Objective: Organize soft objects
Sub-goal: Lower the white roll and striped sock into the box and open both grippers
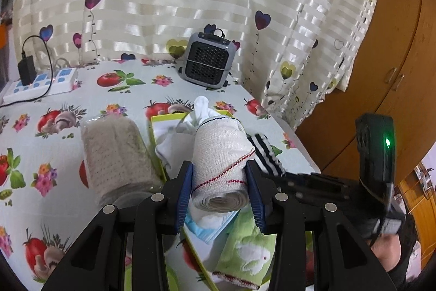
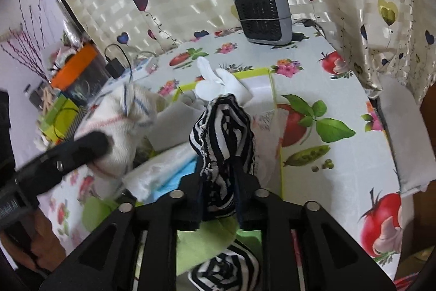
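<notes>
Heater (image 1: 207,59) behind green tray (image 2: 268,78), beige roll (image 1: 117,157) left.

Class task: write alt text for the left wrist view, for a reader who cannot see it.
The left claw grips a rolled white bandage above a green-edged tray of soft items. A beige roll lies beside it on the fruit-print tablecloth.

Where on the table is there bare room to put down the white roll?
Bare cloth lies between the power strip and the beige roll, and right of the green tray toward the heater. The tray is crowded with socks and cloths. The left claw holds the white roll.
</notes>
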A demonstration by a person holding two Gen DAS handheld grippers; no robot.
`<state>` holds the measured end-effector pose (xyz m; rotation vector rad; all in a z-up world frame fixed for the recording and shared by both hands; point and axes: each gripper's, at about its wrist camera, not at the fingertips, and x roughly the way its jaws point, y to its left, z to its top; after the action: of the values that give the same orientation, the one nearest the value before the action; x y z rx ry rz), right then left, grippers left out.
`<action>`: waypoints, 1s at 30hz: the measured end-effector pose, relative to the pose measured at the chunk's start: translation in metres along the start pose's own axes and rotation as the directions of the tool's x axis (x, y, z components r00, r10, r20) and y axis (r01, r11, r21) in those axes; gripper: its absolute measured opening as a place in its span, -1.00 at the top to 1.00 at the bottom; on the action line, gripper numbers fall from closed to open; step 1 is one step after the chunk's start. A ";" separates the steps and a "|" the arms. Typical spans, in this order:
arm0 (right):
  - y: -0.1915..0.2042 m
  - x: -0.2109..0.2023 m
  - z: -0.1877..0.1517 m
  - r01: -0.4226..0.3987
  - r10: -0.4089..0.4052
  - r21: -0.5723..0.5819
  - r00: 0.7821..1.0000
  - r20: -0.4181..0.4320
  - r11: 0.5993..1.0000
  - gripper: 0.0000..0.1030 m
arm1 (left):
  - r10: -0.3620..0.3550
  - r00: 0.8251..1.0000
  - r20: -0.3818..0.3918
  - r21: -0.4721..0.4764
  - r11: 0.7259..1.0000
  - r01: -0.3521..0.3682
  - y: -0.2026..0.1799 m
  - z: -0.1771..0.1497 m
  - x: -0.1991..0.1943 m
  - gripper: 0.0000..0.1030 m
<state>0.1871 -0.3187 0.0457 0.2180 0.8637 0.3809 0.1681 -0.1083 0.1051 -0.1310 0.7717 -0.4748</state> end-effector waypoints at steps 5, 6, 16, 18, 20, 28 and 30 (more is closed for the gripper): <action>0.004 -0.013 -0.004 -0.010 0.011 -0.037 0.999 0.035 0.999 0.12 | -0.011 1.000 -0.016 -0.003 1.000 0.011 -0.004 0.004 0.012 0.27; 0.004 -0.014 -0.005 -0.014 0.015 -0.041 0.999 0.037 0.999 0.12 | -0.013 1.000 -0.018 -0.005 1.000 0.013 -0.004 0.004 0.014 0.27; -0.008 -0.026 -0.010 -0.052 0.052 0.007 0.996 0.078 0.999 0.12 | -0.031 0.999 -0.035 -0.018 0.999 0.031 -0.007 0.011 0.034 0.26; -0.010 -0.031 -0.012 -0.054 0.052 0.016 0.995 0.090 0.998 0.12 | -0.033 0.999 -0.038 -0.021 0.999 0.032 -0.008 0.012 0.037 0.26; -0.012 -0.036 -0.013 -0.053 0.050 0.027 0.994 0.102 0.998 0.12 | -0.039 0.998 -0.052 -0.028 0.999 0.037 -0.007 0.012 0.042 0.26; -0.017 -0.049 -0.019 -0.062 0.055 0.058 0.991 0.124 0.996 0.12 | -0.035 0.998 -0.054 -0.007 0.999 0.034 -0.013 0.004 0.030 0.26; -0.013 -0.052 -0.021 -0.060 0.053 0.054 0.991 0.124 0.997 0.12 | -0.030 0.998 -0.052 0.006 1.000 0.030 -0.015 0.001 0.024 0.26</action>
<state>0.1433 -0.3515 0.0638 0.3170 0.7494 0.3914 0.1780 -0.1332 0.0946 -0.1250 0.8202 -0.5111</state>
